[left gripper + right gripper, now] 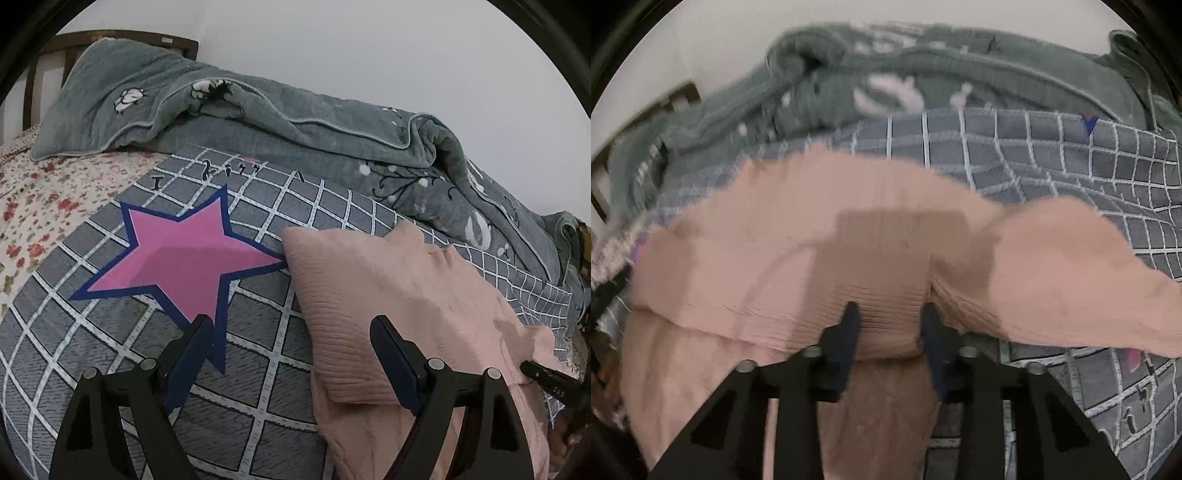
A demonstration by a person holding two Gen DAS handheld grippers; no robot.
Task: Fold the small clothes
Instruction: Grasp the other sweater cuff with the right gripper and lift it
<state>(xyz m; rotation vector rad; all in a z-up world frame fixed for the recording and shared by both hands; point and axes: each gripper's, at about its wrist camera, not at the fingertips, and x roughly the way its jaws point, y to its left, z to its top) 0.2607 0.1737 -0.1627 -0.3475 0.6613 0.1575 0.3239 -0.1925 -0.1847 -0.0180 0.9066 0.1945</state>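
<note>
1. While a pink ribbed garment (pixel 399 295) is spread ahead of both tools on a bed, a fold is judged to be in hand: one part is already laid over another, and a fresh edge is being taken up.
2. Beneath the garment a grey checked sheet (pixel 110 369) with a large pink star (pixel 184 258) is seen, reaching forward and to the left of the left gripper (pixel 291 354); a flowered cover (pixel 33 221) shows further left.
3. Beyond the sheet, well ahead of both tools, a rumpled grey-green blanket (pixel 258 122) is heaped along a plain pale wall (pixel 369 44), with a dark wooden bed frame (pixel 55 48) at the far left.
4. The right gripper (pixel 890 325) is clenched on a bunched fold of the garment (pixel 886 258); cloth is seen pinched between its two dark fingers (pixel 846 347), though this view is blurred.
5. The left gripper is released, its fingers (pixel 395 362) spread wide; one stands over the sheet, the other over the garment's near left edge, and nothing is held.
6. For the next move, a matching edge would probably have to be pinched by the left tool, so that both sides could be lifted and carried over together and laid flat.
7. Care is judged necessary, since the soft knit may slip or drag the sheet beneath.
</note>
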